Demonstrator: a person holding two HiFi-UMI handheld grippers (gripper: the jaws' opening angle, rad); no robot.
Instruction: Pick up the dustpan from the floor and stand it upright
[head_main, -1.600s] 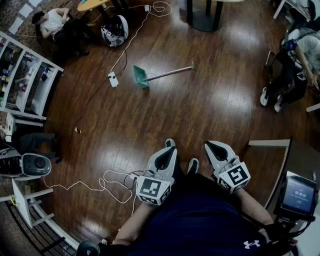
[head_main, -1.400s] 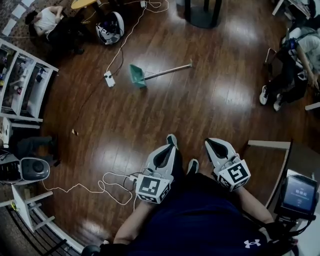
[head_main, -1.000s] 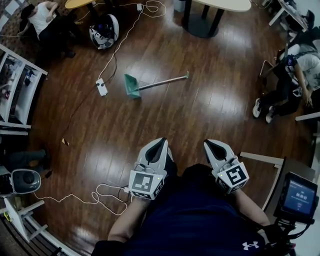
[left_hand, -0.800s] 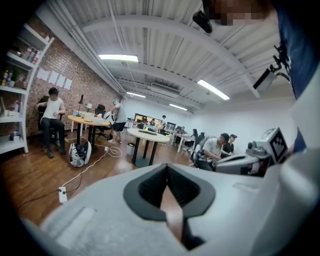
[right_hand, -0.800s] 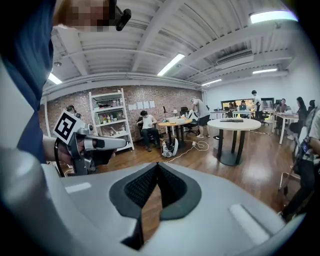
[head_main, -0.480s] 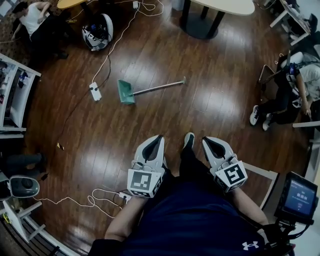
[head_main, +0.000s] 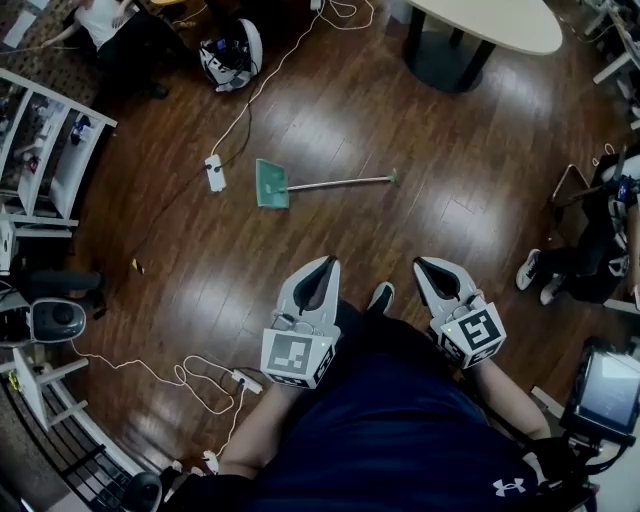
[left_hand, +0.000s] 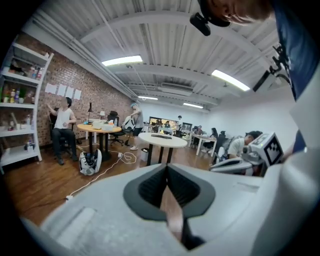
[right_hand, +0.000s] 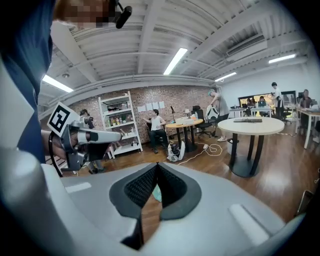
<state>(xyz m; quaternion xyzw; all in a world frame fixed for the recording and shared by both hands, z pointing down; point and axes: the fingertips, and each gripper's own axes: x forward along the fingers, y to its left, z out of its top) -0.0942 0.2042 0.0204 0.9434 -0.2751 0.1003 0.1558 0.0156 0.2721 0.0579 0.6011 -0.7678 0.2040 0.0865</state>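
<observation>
— Item one, the dustpan (head_main: 272, 184)?
— Flat on the wooden floor (head_main: 420, 130), green pan to the left, long handle running right, well ahead of you.
— Item two?
— Your left gripper (head_main: 328, 263): jaws closed together, nothing in them. Your right gripper (head_main: 421, 265): likewise closed, empty. Both well apart from the dustpan.

My feed shows a glossy dark wood floor (head_main: 440, 230). The dustpan (head_main: 272, 184) is matt green plastic with a shiny metal handle. My left gripper (head_main: 328, 266) and right gripper (head_main: 423, 265) are smooth matt grey plastic.
</observation>
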